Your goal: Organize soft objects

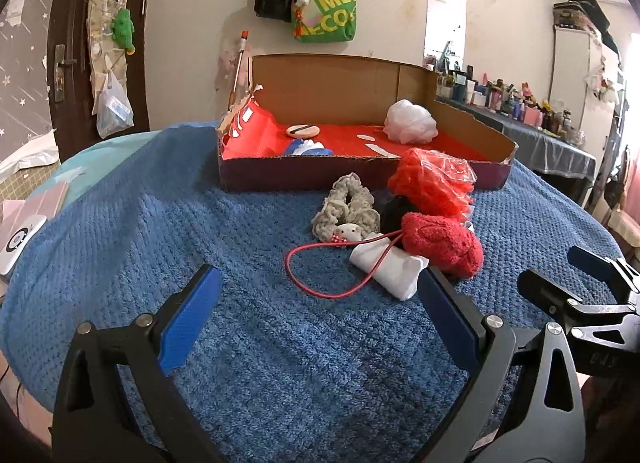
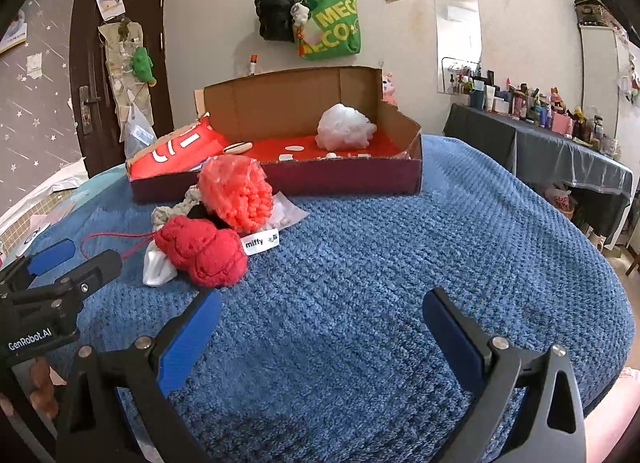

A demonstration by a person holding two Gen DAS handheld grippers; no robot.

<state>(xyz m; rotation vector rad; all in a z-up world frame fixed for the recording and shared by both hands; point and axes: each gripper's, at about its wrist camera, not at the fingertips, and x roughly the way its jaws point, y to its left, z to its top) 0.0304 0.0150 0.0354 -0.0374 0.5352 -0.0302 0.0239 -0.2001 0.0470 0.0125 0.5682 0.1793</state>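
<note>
- Left wrist view: left hand-held gripper (image 1: 320,303) hovered low over the blue blanket (image 1: 248,343), jaws wide, empty, right pad just beside the white cloth (image 1: 390,267).
- Right hand-held gripper (image 2: 322,327) likewise wide, holding nothing.
- Red plush (image 1: 442,243), orange pouf (image 1: 430,179) and scrunchie (image 1: 346,207) lay piled before the cardboard box (image 1: 360,173); white pouf (image 1: 410,121) inside it.
- Cluttered table (image 2: 560,159) stood by the wall.
</note>
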